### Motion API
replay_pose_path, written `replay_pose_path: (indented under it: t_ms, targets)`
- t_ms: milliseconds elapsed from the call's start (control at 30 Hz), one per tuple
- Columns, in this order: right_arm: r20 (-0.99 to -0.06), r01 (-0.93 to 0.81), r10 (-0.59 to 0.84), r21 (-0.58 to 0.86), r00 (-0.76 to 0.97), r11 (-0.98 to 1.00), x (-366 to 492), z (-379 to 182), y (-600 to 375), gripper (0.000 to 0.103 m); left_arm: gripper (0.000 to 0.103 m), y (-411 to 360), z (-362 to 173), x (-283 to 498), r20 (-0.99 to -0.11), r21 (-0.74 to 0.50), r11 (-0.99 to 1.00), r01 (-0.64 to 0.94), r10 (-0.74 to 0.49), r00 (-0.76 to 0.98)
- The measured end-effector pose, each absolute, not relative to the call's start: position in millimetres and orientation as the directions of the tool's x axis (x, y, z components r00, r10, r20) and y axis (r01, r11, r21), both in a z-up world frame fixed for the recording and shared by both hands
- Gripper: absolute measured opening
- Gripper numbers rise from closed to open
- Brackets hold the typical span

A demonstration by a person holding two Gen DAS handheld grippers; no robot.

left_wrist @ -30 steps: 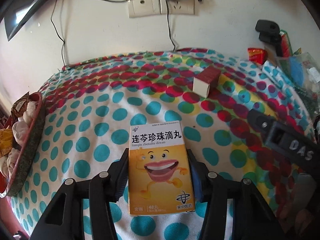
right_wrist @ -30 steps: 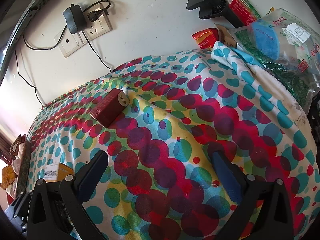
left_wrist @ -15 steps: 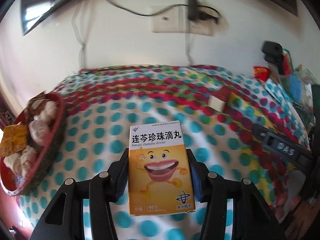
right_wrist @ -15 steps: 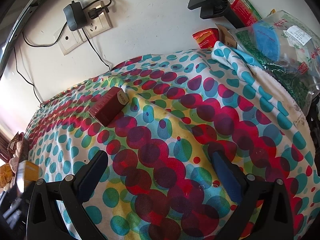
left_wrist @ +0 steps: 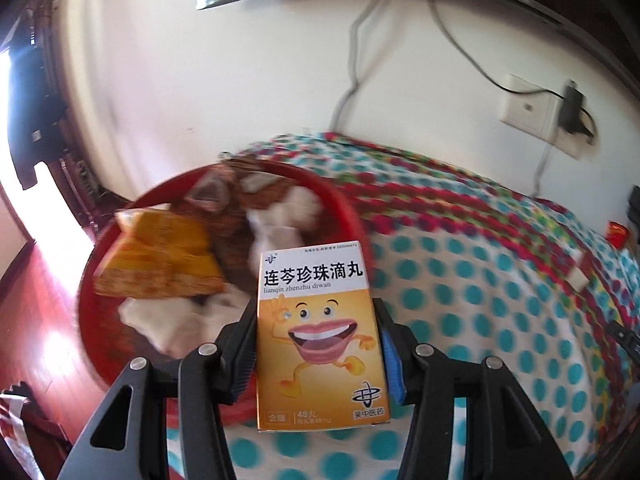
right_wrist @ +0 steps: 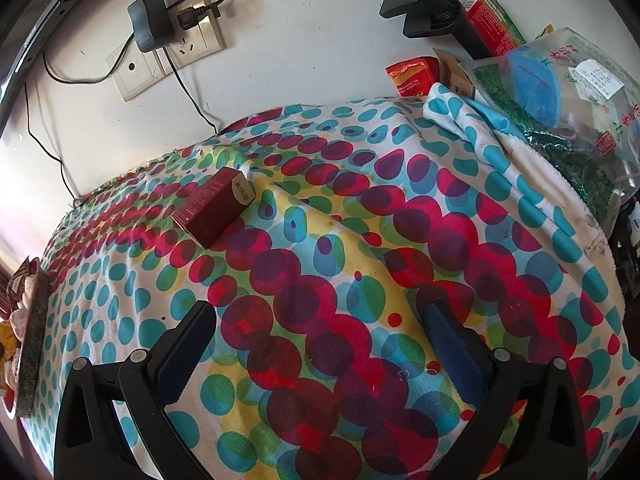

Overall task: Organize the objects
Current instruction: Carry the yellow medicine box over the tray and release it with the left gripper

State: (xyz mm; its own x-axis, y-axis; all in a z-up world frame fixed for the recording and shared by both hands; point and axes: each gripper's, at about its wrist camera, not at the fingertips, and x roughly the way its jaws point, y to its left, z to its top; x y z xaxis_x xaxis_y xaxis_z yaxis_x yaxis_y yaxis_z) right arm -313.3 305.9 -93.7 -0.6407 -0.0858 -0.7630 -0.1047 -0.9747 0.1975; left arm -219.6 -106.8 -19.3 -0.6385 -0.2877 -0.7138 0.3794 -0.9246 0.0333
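My left gripper [left_wrist: 316,320] is shut on an orange and white medicine box [left_wrist: 320,336] with a cartoon smiling face, held upright above the near right rim of a red basket [left_wrist: 352,208]. The basket holds an orange snack packet [left_wrist: 160,256] and several pale wrapped items. In the right wrist view my right gripper [right_wrist: 320,320] stands open over the dotted cloth with nothing between its fingers. A dark red box [right_wrist: 214,212] lies on the cloth beyond it to the left. The basket's rim [right_wrist: 34,344] shows at the far left edge there.
The table is covered with a polka-dot cloth [right_wrist: 320,264]. Wall sockets with a black charger [right_wrist: 150,28] sit behind. At the right lie a plastic bag of green goods [right_wrist: 560,104], a red packet [right_wrist: 412,76] and a black clamp [right_wrist: 428,12]. Red floor [left_wrist: 36,304] lies past the table's left edge.
My left gripper has swung left with the medicine box, from over the cloth's middle to above the red basket. The right gripper has stayed put and open.
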Motion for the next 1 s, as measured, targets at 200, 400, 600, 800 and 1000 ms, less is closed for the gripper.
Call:
replay_pose_path:
  t_ms: [200,400,600,800,1000]
  targets:
    - [-0.766,-0.106,-0.079,0.189,-0.638,-0.976,-314,-94,305,0.103,0.053,-144,-21,-223,-0.719,0.062,-0.904,0.422,-0.334,-0.609]
    - [-0.769,-0.107,-0.072,0.180,-0.635,-0.978,-314,-94,304,0.103,0.053,-159,-23,-239,-0.732,0.072,-0.902,0.427,-0.338,-0.591]
    - [-0.775,-0.108,-0.057,0.160,-0.629,-0.981,-316,-95,302,0.103,0.053,-165,-28,-247,-0.750,0.057,-0.899,0.434,-0.325,-0.576]
    - [-0.776,-0.108,-0.055,0.157,-0.628,-0.982,-316,-95,302,0.103,0.053,-176,-39,-248,-0.776,0.044,-0.890,0.455,-0.317,-0.545]
    - [-0.777,-0.108,-0.054,0.156,-0.628,-0.982,-316,-95,301,0.103,0.052,-179,-45,-247,-0.782,0.049,-0.889,0.455,-0.317,-0.536]
